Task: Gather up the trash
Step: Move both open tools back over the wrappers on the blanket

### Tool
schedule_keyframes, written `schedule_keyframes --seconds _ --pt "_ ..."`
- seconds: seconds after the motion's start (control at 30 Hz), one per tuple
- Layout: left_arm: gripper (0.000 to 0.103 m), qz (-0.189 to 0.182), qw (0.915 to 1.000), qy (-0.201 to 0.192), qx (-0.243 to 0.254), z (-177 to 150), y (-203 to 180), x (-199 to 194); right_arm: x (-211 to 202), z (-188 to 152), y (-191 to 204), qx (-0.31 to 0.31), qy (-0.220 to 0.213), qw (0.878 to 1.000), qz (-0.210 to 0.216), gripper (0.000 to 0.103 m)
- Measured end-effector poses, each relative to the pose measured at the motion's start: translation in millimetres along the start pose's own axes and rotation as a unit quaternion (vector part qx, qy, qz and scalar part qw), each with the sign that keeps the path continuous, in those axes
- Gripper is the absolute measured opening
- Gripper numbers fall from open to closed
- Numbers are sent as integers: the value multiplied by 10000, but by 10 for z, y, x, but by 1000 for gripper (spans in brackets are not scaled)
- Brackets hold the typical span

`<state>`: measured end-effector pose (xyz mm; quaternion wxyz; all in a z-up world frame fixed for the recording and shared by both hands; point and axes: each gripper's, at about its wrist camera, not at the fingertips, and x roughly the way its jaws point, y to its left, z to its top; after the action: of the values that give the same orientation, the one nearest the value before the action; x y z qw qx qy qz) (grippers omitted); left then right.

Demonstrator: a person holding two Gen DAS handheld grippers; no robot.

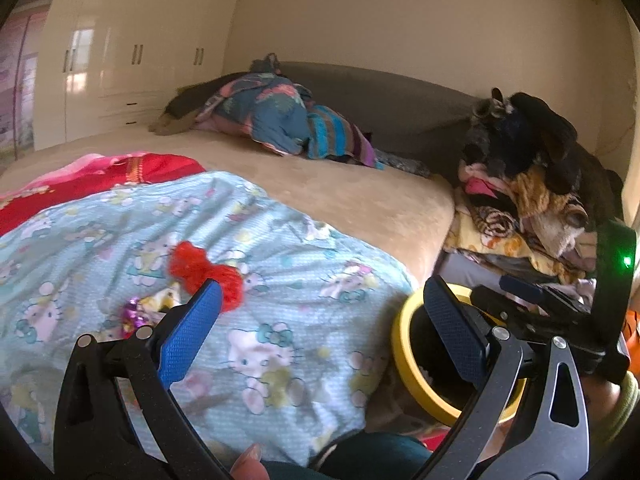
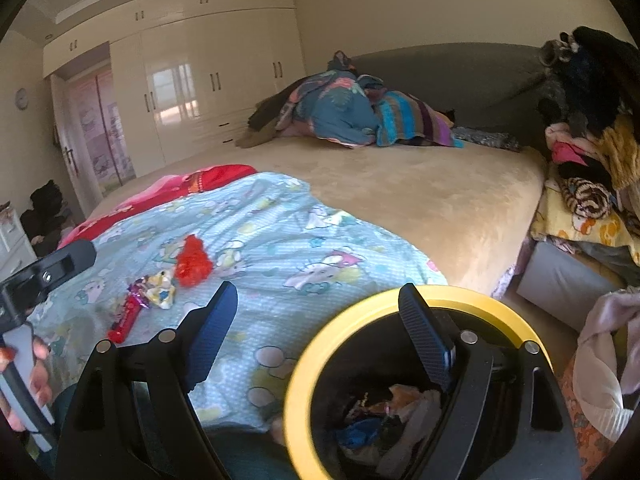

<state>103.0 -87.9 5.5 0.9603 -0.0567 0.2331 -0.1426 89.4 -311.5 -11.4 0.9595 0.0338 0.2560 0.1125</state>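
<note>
Trash lies on the light-blue cartoon sheet (image 2: 280, 240): a red crumpled wrapper (image 2: 193, 261), a yellow-white wrapper (image 2: 162, 290) and a red and purple foil wrapper (image 2: 130, 314). The red wrapper (image 1: 204, 270) and the purple foil (image 1: 134, 314) also show in the left wrist view. A yellow-rimmed bin (image 2: 400, 380) with trash inside stands beside the bed; it also shows in the left wrist view (image 1: 408, 344). My left gripper (image 1: 320, 300) is open and empty over the sheet, just short of the wrappers. My right gripper (image 2: 320, 308) is open and empty, with its right finger over the bin.
A beige bed (image 2: 420, 192) holds a heap of colourful bedding (image 2: 360, 116) at the far end and a red blanket (image 2: 192, 184). A pile of clothes (image 2: 592, 152) is stacked at the right. White wardrobes (image 2: 192, 80) line the far wall.
</note>
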Motion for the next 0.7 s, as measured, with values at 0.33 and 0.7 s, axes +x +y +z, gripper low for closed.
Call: schedule_keyframes --seconds 0.33,0.7 --pt "92 351 9985 -133 -401 42 432 -79 150 8 444 -345 134 9987 349 81" --pt "92 768 9937 -123 -804 21 922 -109 418 -27 920 -772 353 9936 745 84"
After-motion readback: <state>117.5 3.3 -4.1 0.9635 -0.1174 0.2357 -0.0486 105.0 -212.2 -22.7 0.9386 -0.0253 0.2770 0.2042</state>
